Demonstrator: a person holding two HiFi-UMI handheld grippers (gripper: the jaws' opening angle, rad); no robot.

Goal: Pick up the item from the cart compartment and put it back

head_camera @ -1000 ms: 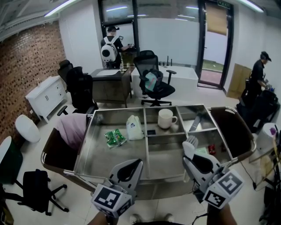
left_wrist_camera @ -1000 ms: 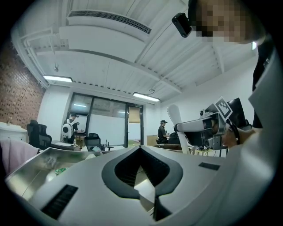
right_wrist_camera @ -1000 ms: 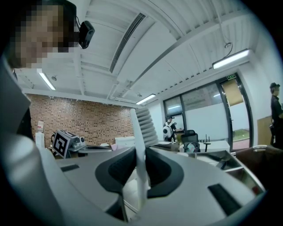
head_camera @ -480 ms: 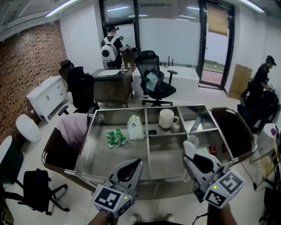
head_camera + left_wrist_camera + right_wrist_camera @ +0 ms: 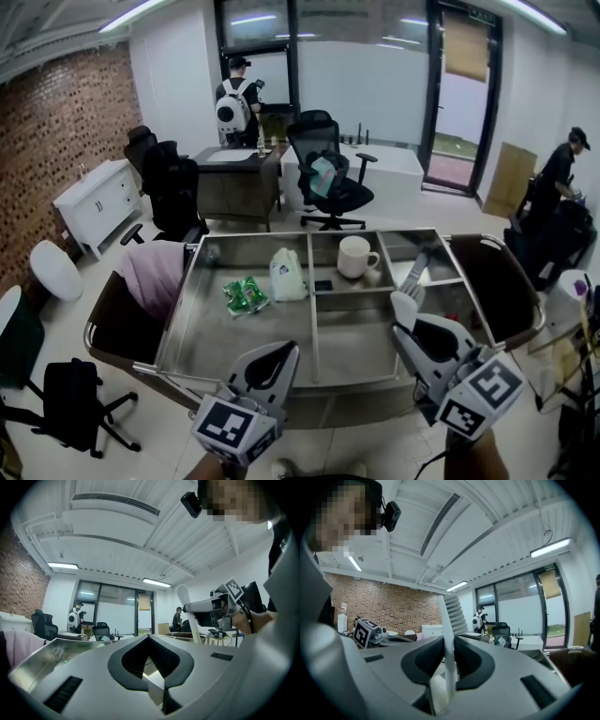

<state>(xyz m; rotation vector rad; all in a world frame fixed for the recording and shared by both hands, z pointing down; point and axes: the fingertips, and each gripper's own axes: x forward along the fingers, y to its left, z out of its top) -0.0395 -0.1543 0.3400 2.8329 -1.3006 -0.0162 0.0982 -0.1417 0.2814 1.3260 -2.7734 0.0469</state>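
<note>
**Figure: Lifted item over the cart, with return pending**

Positions are given from the white mug (image 5: 353, 255), which stands in a rear compartment of the steel cart (image 5: 176, 314).

Far left of the mug, a pink cloth (image 5: 155, 267) hangs over the cart's end, outside the compartments. It appears to be stored there, not in play. In the large compartment left of the mug a green packet (image 5: 246, 294) lies flat. A white pouch (image 5: 286, 274) stands upright between the packet and the mug. Just left of the mug and slightly nearer the viewer sits a small dark thing (image 5: 322, 283), too small to identify.

The left gripper (image 5: 274, 359) is in front of the mug and to its left, over the cart's near edge. Its fingers are closed together with nothing between them. It is probably parked there to leave the compartments free.

The right gripper (image 5: 412, 333) is in front of the mug and to its right, above the near right compartment. Its fingers are clenched on the lower stem of the white ribbed item (image 5: 451, 616). The ribbed head stands upright above the fingers, and the item is clear of the cart floor. This low grip suits setting it back down. The pick-up appears complete, with the return not yet done.

Count: two grippers, one held item, one mug, one pouch, one packet, one dark thing and one cloth.
</note>
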